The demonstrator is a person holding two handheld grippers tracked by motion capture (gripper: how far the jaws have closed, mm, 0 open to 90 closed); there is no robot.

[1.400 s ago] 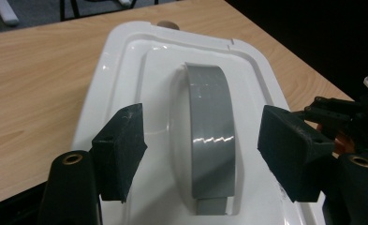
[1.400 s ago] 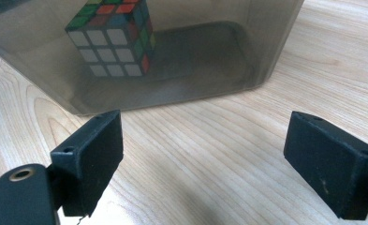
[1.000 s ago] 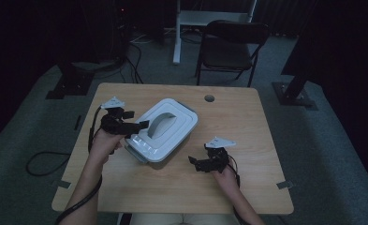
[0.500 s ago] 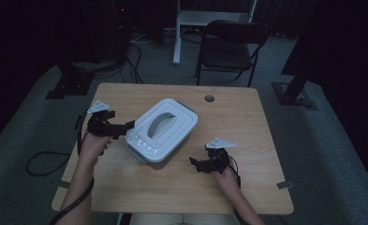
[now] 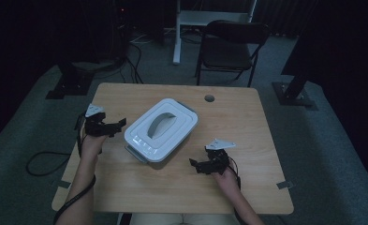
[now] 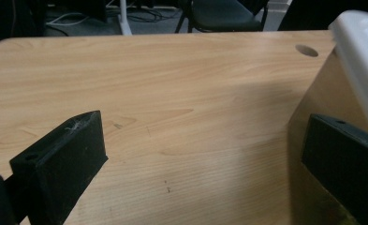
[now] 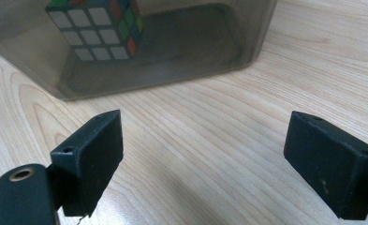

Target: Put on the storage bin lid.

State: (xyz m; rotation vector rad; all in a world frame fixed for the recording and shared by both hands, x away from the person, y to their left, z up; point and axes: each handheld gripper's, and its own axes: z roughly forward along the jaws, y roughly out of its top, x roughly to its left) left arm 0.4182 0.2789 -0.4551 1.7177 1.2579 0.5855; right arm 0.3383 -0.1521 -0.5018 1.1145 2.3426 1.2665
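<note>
Change: your left tool (image 5: 117, 125) was up against the near-left side of the white-lidded, smoky translucent plastic box (image 5: 162, 130) a second ago; now it has drawn back to the left and sits just beside that side, apart from it.
Right side: your right tool (image 5: 196, 165) has not shifted; it rests low over the pale wooden worktop (image 5: 247, 140), near the box's right flank, without touching.
Left tool state: jaws spread wide, nothing between them but bare wood.
Right tool state: jaws spread wide too, nothing between them, pointed at the box wall.
Box position: middle of the worktop, turned at a slant, lid on with its arched handle up.
Meaning: by my reading you have let go of the box, so neither tool has a hold and the lid is not yet off. A fresh grip looks like the next need, perhaps at the lid's edge.
Right gripper view adds: a colourful puzzle cube with a white face (image 7: 97, 28) stands inside the box, seen through the tinted wall; the high view gives no hint of it under the lid.
Left gripper view adds: the white lid's corner (image 6: 362, 51) at the right edge, and the round cable hole (image 6: 306, 50) in the worktop beyond.
High view adds: both tools at once, flanking the box, and a black folding chair (image 5: 231, 47) past the far edge.
</note>
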